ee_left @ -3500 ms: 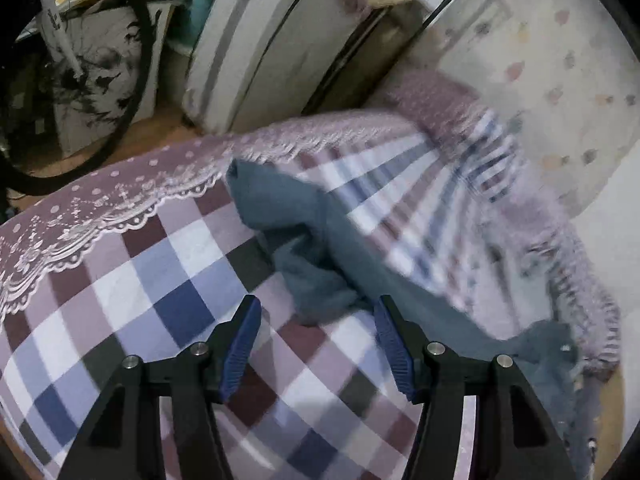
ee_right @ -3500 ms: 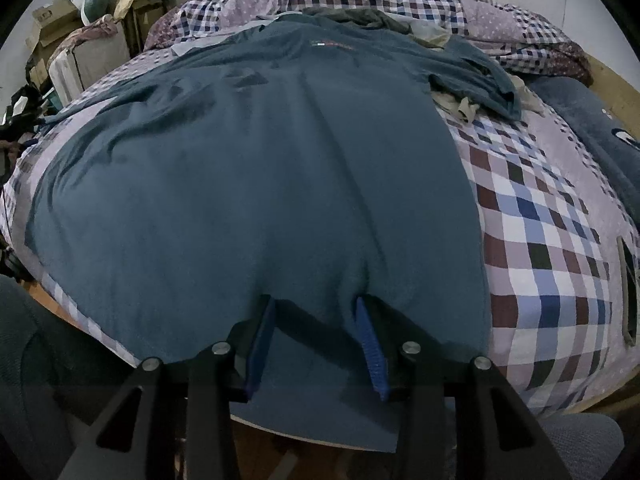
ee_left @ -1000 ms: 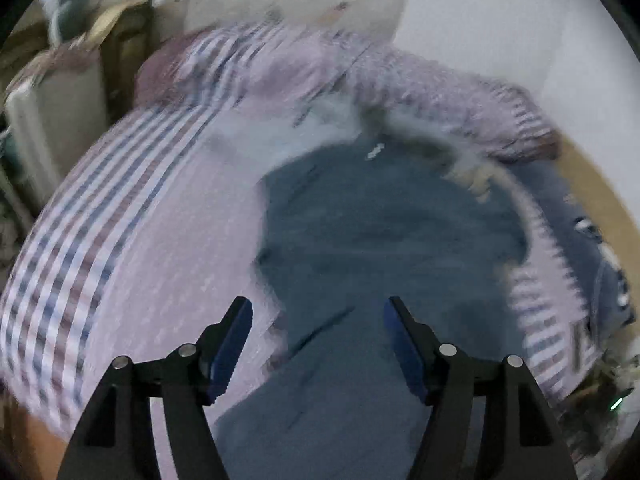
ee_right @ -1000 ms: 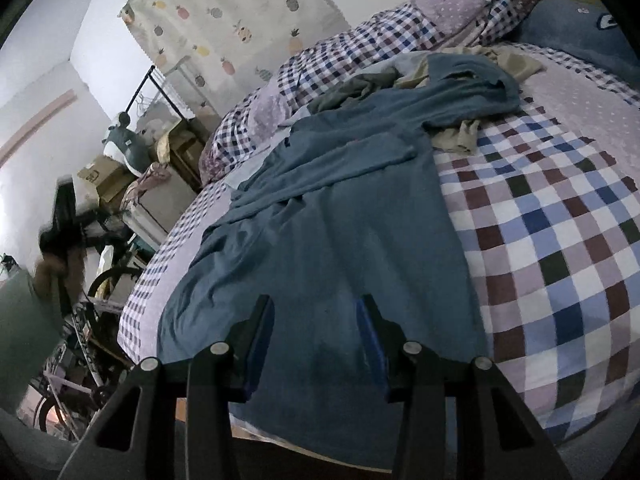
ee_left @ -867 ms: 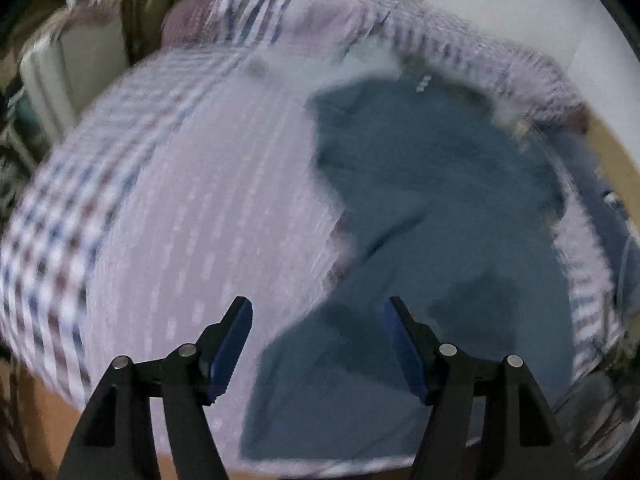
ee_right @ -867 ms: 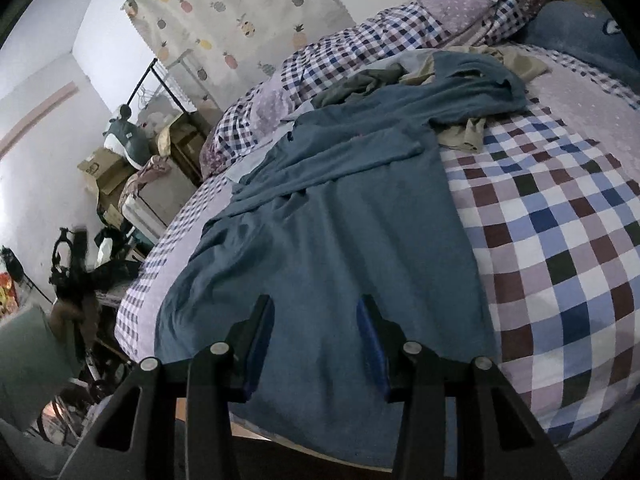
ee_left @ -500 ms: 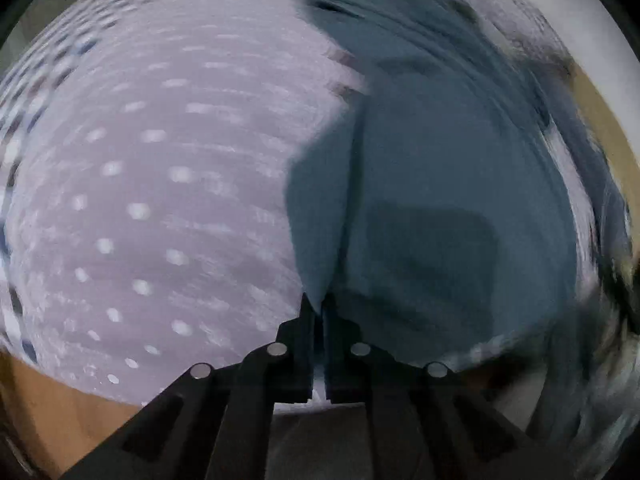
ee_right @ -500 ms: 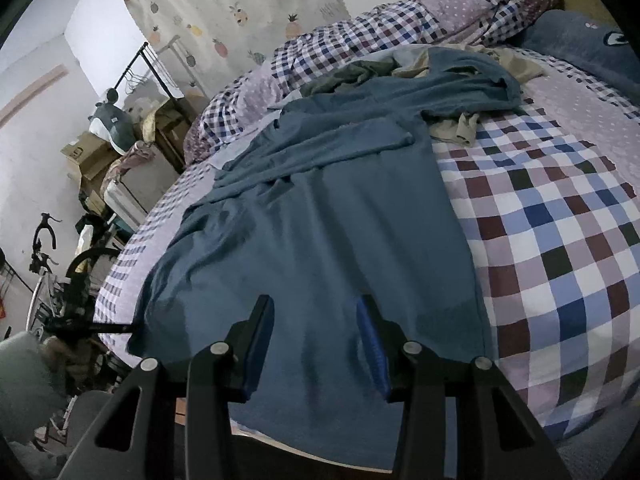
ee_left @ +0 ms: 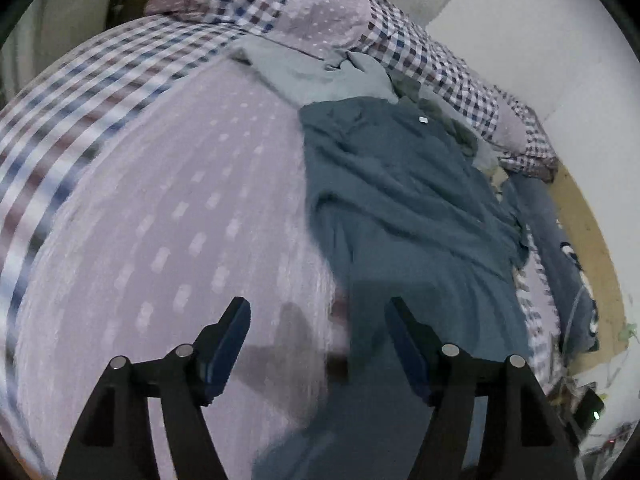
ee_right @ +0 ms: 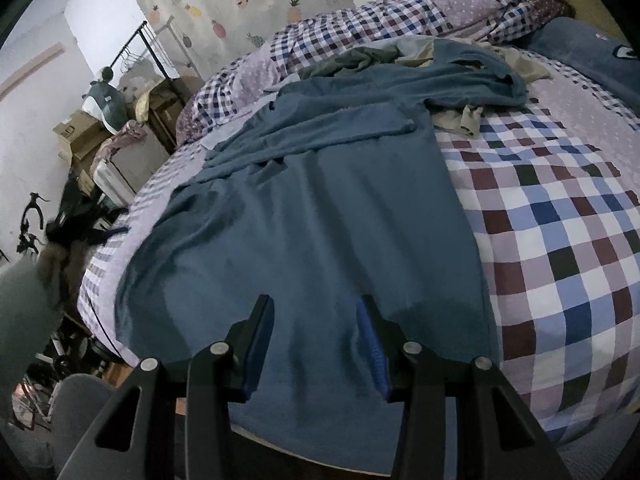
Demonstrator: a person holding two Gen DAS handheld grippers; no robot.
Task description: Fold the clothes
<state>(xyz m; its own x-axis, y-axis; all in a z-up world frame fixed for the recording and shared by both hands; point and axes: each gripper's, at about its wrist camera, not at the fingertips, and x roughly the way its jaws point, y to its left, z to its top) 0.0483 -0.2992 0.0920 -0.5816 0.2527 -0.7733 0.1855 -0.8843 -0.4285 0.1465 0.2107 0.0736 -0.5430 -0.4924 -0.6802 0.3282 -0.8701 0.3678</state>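
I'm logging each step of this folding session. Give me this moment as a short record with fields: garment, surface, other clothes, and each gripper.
garment: blue garment spread along the bed, one side folded in, hem at the near edge
surface: checked bedspread
other clothes: beige piece and olive piece near the pillows; pale blue piece
left gripper: open, holding nothing, above the garment's left edge
right gripper: open, over the hem, grasp not confirmed

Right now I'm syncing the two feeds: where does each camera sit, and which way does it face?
Left wrist: behind the open left gripper, over the bed's near left, facing the checked pillows.
Right wrist: behind the open right gripper, at the bed's foot; a grey sleeve shows.
Shared: the slate-blue cotton T-shirt.
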